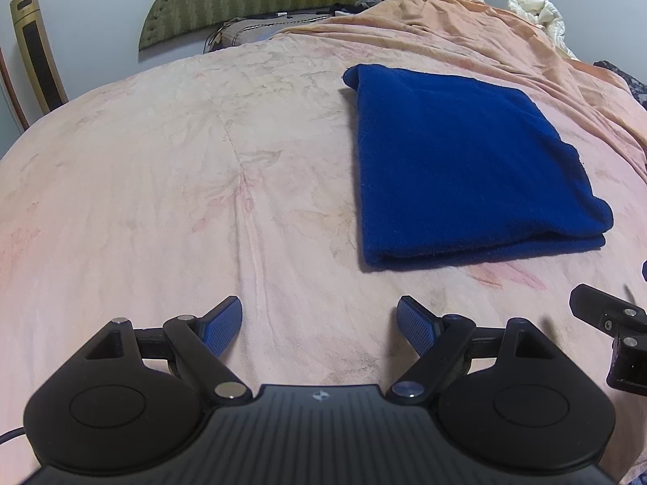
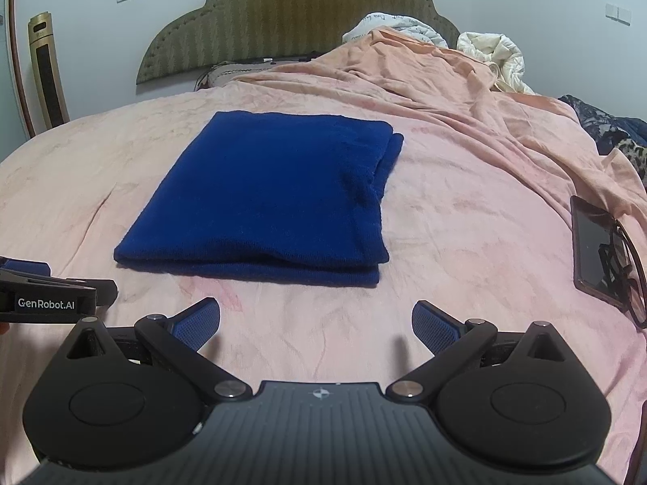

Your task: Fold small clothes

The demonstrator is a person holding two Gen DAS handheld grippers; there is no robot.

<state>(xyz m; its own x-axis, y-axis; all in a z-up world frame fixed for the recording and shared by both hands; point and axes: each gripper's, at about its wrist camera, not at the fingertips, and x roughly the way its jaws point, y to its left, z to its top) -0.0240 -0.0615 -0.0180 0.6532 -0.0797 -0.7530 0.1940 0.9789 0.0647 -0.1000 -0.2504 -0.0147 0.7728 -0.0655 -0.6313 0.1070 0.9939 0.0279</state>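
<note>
A dark blue knitted garment lies folded into a flat rectangle on the pink bedspread. In the right wrist view the same garment lies straight ahead, its doubled layers showing along the near and right edges. My left gripper hovers open over bare bedspread, short of the garment and to its left, nothing between its blue pads. My right gripper is open too, just short of the garment's near edge, with nothing in it. Each gripper shows at the other view's side edge.
A dark phone with a pair of glasses on it lies on the bed at the right. Bunched orange cover and white bedding pile up at the far right. A padded headboard and a tall gold appliance stand behind.
</note>
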